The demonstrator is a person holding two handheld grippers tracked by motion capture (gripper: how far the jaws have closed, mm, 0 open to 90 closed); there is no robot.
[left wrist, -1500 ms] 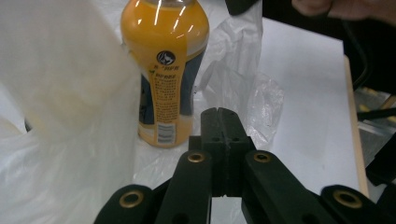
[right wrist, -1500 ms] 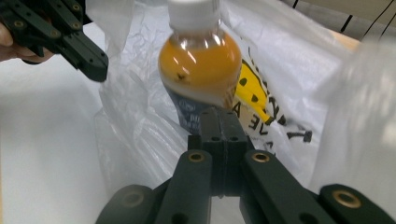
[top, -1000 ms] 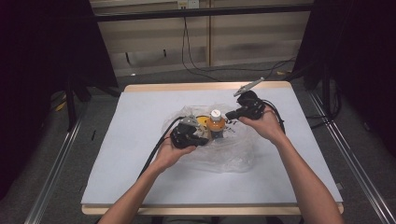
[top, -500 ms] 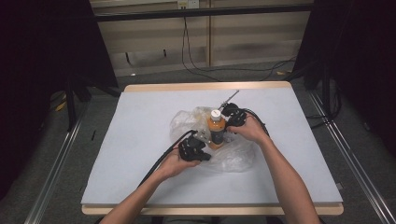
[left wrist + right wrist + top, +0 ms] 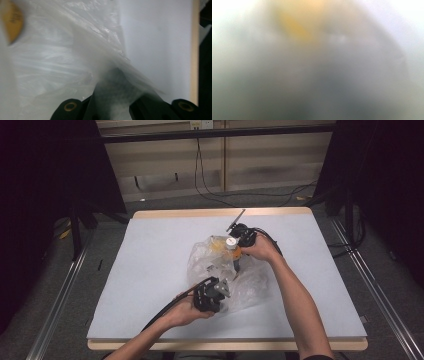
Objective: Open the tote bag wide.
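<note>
Left gripper [image 5: 223,289] has dropped back toward the near edge since half a second ago, dragging the bag [image 5: 250,282] out with it; the bottle [image 5: 231,251] has shifted a little farther off. Its fingers [image 5: 75,110] are pinched on a fold of film. Right gripper [image 5: 239,242] sits against the bottle's neck, but that view is a blur, so can't tell if it's clamped. Bottle stands about upright mid-table [image 5: 150,270], cap up, inside the bag's far end, touching the right gripper and well apart from the left.
</note>
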